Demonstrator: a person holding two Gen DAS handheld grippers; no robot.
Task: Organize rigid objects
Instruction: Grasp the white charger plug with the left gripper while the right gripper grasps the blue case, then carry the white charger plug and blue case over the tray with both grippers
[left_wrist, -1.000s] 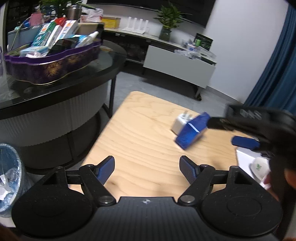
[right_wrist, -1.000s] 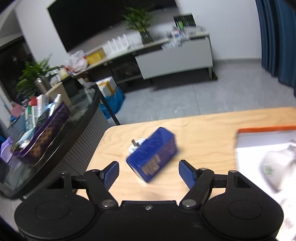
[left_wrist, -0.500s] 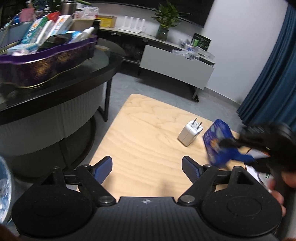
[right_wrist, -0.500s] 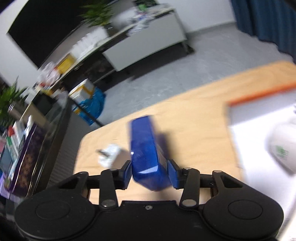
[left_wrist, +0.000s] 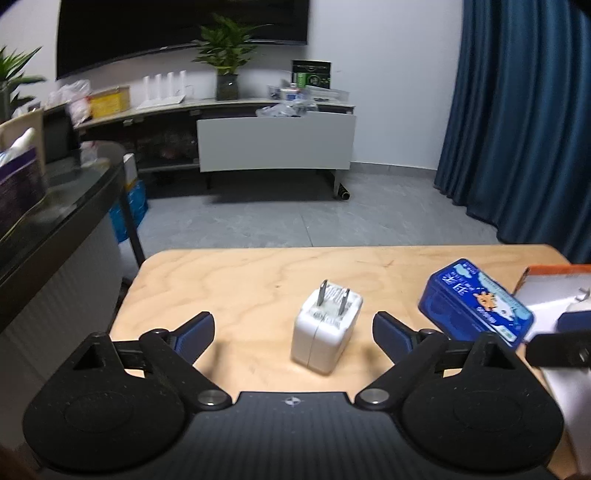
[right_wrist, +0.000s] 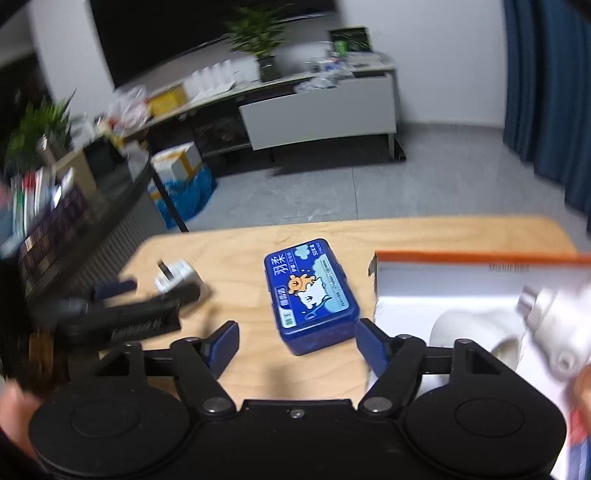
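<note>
A white plug charger (left_wrist: 327, 328) stands on the wooden table (left_wrist: 236, 280), prongs up. It is between the fingers of my left gripper (left_wrist: 293, 326), whose jaws are opening and do not touch it. A blue tin box (right_wrist: 312, 295) with a cartoon lid lies flat on the table, just ahead of my right gripper (right_wrist: 295, 334). That gripper's jaws are opening too, and both pads stand clear of the box. The left wrist view has the blue box (left_wrist: 476, 304) to the charger's right. In the right wrist view the charger (right_wrist: 175, 275) is at the left, partly behind the blurred left gripper.
An open white box with an orange rim (right_wrist: 480, 273) lies at the table's right and holds white items. A dark glass table (left_wrist: 55, 206) with a purple tray stands to the left. Grey floor, a TV cabinet (left_wrist: 275, 142) and blue curtains lie beyond the table's far edge.
The right gripper, shut on the tilted blue box half a second ago, has let it go; the box now lies flat. The left gripper has moved in so the charger sits between its fingers.
</note>
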